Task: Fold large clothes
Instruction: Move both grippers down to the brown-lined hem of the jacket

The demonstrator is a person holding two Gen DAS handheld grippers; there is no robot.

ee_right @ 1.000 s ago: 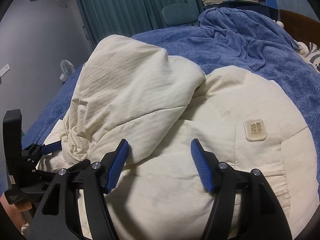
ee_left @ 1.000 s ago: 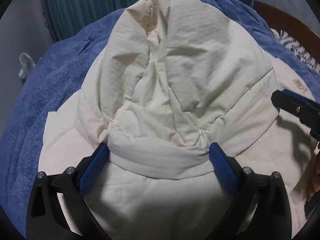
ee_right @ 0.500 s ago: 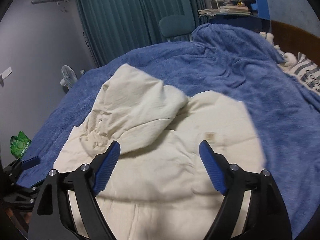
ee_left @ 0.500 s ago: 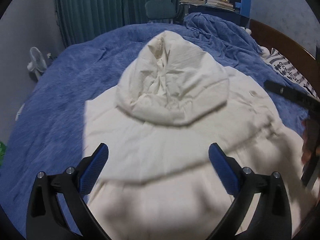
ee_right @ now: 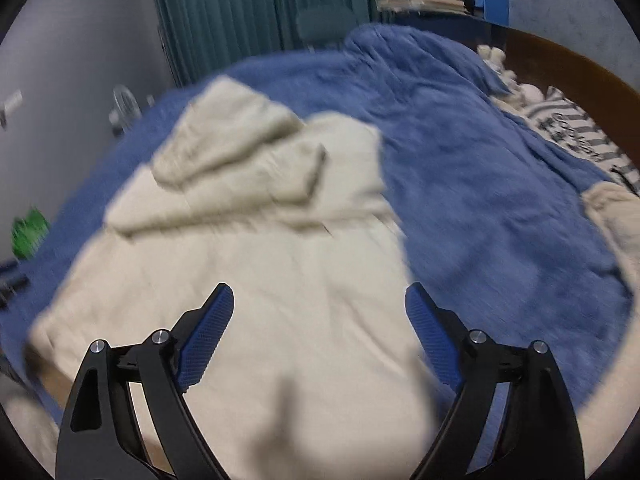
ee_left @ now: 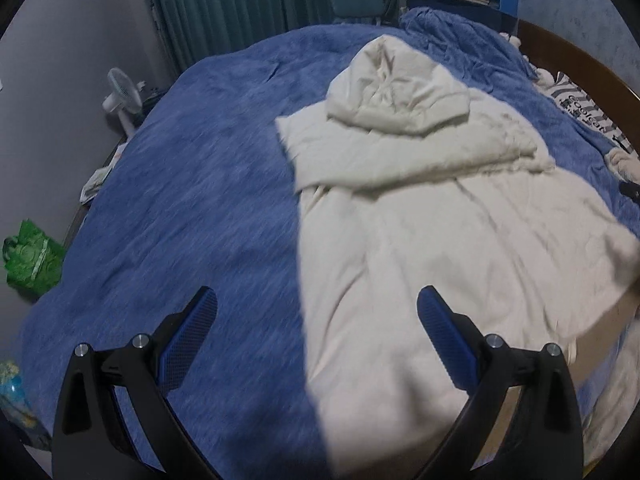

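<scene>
r gripper (ee_right: 320, 312) wide (empty) over jacket (ee_right: 248, 240)

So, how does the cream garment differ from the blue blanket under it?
The cream garment is pale, smooth and partly folded, its hood laid on top; the blue blanket is dark, fuzzy and spread across the whole bed. The garment covers only one part of the blanket. Both are soft fabric.

Only readable bit: dark lettering on the striped pillow (ee_left: 588, 110) at the bed's right edge, looks like "Cool..." something. Rest too blurry.
</scene>
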